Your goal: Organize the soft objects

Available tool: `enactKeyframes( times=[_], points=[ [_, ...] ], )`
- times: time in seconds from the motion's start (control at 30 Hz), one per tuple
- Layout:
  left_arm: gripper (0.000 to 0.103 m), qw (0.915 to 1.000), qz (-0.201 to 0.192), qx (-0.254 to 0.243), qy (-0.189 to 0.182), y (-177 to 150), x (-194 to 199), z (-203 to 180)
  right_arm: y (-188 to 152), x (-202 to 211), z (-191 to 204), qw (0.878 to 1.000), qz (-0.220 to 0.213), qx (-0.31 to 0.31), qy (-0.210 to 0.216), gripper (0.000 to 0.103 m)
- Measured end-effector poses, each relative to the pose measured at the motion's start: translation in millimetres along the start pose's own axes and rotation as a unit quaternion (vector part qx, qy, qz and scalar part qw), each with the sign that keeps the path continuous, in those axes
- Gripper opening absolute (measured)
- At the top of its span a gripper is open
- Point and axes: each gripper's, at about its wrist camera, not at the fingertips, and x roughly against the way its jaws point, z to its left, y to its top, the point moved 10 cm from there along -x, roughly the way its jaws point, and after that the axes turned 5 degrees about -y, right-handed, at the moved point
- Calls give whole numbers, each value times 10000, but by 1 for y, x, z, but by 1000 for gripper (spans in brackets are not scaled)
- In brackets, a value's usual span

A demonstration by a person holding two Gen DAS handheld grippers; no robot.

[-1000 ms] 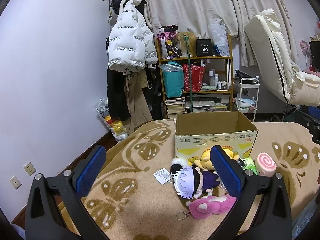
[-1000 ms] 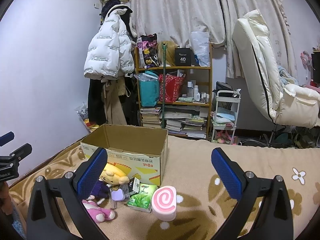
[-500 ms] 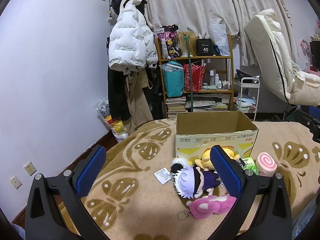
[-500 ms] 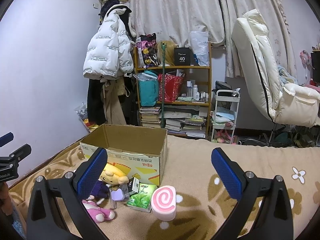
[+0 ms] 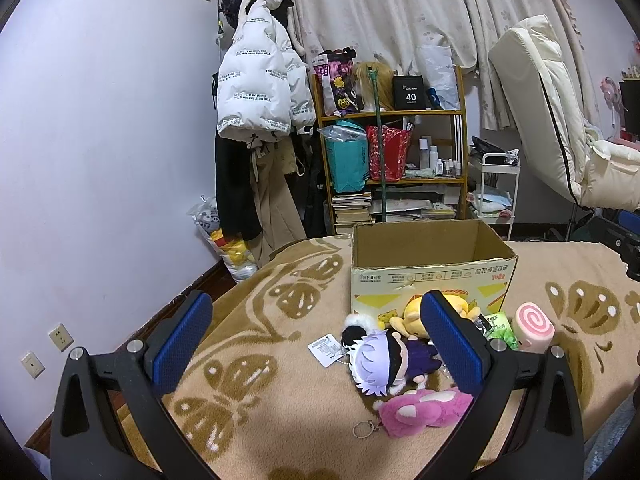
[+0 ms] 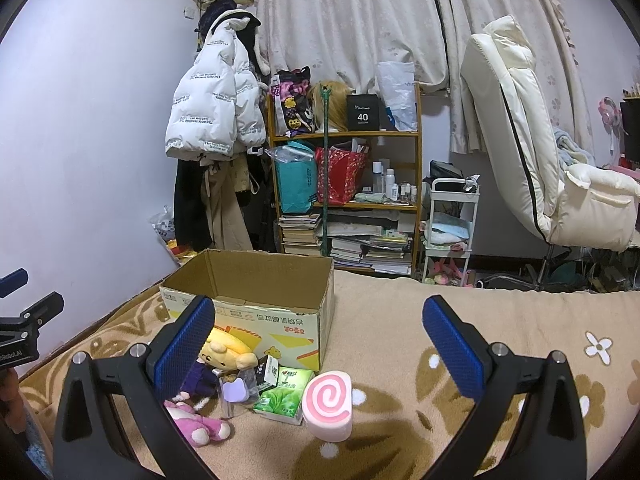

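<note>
Nothing packed yet: cardboard box [image 5: 430, 258] looks empty. Plush toys [image 5: 400, 356] heaped on blanket [image 5: 280, 320] at box's 6 o'clock. Left claw [image 5: 316, 340] and right claw [image 6: 318, 344] spread, holding nothing.

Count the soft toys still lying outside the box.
4, all in front of the cardboard box: yellow plush against it, white-haired doll, pink plush nearest, pink swirl roll rightmost. Others may be hidden behind the left tool.
</note>
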Motion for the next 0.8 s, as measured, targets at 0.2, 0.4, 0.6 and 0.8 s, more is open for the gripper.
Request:
enactKeyframes(
  times=[0.2, 0.4, 0.6, 0.8],
  points=[
    [102, 10000, 6, -10, 1, 0, 0, 0, 0, 0, -2, 10000, 3, -5, -7, 103],
    [103, 10000, 10, 12, 8, -1, 0, 1, 0, 0, -2, 10000, 4, -13, -4, 103],
    [103, 10000, 22, 11, 14, -4, -1, 0, 0, -1, -4, 10000, -14, -13, -17, 103],
    [102, 10000, 29, 12, 12, -3, -1, 1, 0, -1, -4, 10000, -10, -16, -19, 103]
  ],
)
